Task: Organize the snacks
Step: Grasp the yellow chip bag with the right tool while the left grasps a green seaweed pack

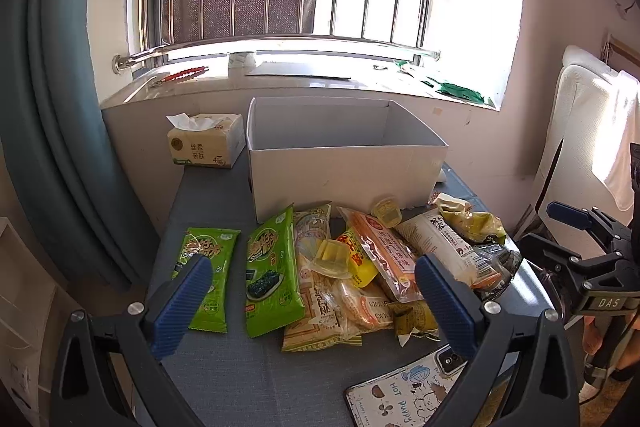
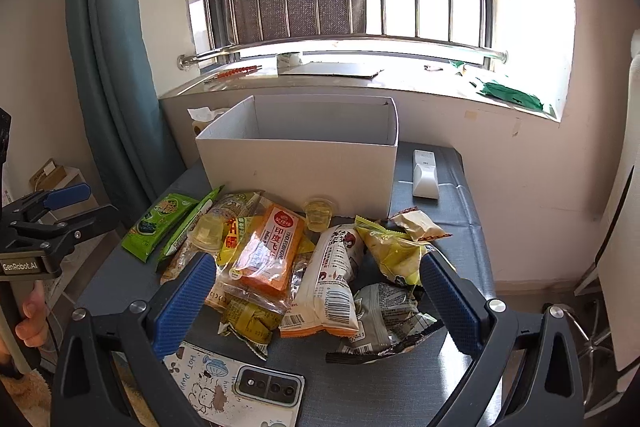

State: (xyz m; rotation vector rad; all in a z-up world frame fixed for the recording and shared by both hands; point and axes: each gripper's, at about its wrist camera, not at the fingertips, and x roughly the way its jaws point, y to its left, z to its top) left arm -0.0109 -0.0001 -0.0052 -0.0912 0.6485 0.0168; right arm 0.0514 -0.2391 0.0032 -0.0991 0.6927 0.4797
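Note:
A pile of snack packets lies on the grey table (image 1: pixel 224 367) in front of an empty white cardboard box (image 1: pixel 344 163), which also shows in the right wrist view (image 2: pixel 300 163). Two green seaweed packets (image 1: pixel 272 271) lie at the left, an orange packet (image 2: pixel 270 251) and a white packet (image 2: pixel 332 283) in the middle, and yellow-green bags (image 2: pixel 394 255) at the right. Two clear jelly cups (image 2: pixel 319 215) sit on the pile. My left gripper (image 1: pixel 314 303) is open and empty above the pile's near side. My right gripper (image 2: pixel 316 303) is open and empty over the pile.
A phone in a cartoon case (image 2: pixel 240 387) lies at the table's near edge. A tissue pack (image 1: pixel 206 143) stands left of the box. A white remote (image 2: pixel 425 174) lies right of the box. A teal curtain (image 1: pixel 52 107) hangs at the left, and a windowsill (image 1: pixel 320 79) runs behind.

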